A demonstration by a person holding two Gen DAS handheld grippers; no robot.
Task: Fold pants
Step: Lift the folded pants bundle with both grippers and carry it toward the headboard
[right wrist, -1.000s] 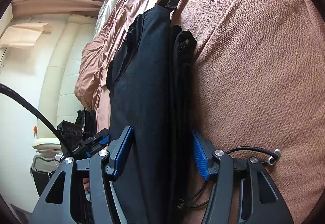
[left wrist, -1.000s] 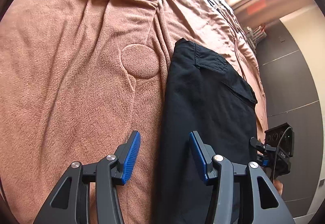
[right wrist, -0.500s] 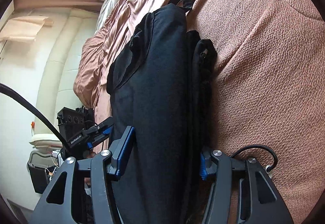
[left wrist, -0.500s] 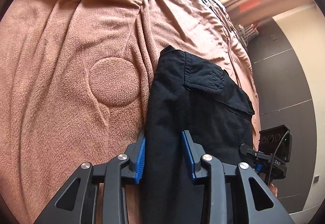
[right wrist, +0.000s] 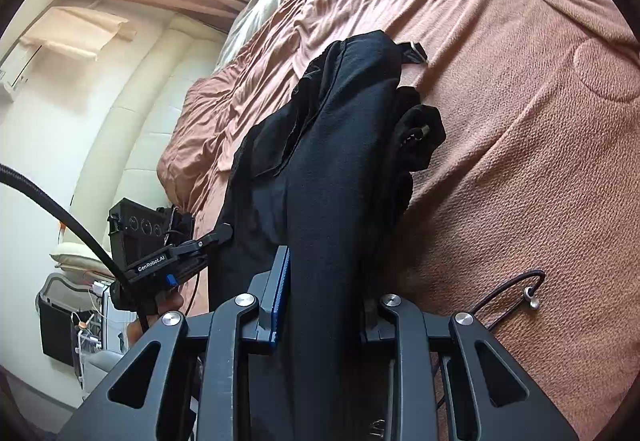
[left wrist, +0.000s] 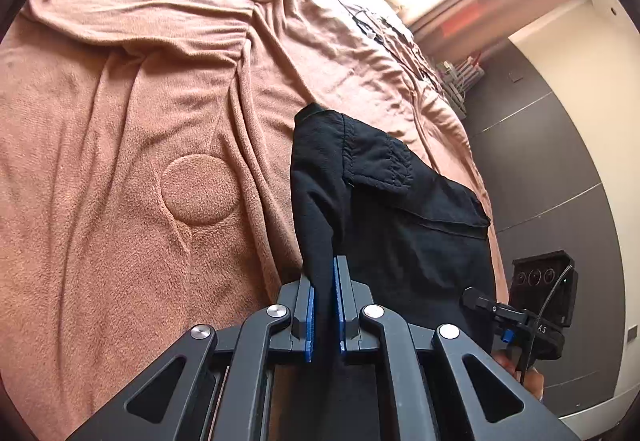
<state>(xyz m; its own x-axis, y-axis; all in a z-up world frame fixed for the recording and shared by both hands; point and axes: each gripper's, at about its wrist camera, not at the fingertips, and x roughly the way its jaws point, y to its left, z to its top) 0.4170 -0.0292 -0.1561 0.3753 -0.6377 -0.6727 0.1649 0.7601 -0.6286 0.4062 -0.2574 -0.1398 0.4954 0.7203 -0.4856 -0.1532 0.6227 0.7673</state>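
Here, black pants (left wrist: 400, 225) lay lengthwise on the brown blanket (left wrist: 120, 161), near end lifted. Left gripper (left wrist: 324, 305) had just closed, pinching the left edge. Right gripper (right wrist: 320, 293) had just closed, clamping a thicker bunch.

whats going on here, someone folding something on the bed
A person holds a gripper in each hand and is folding black pants on a brown blanket. The jaws of the left gripper and the right gripper have just been closing; each now pinches the near edge of the pants.
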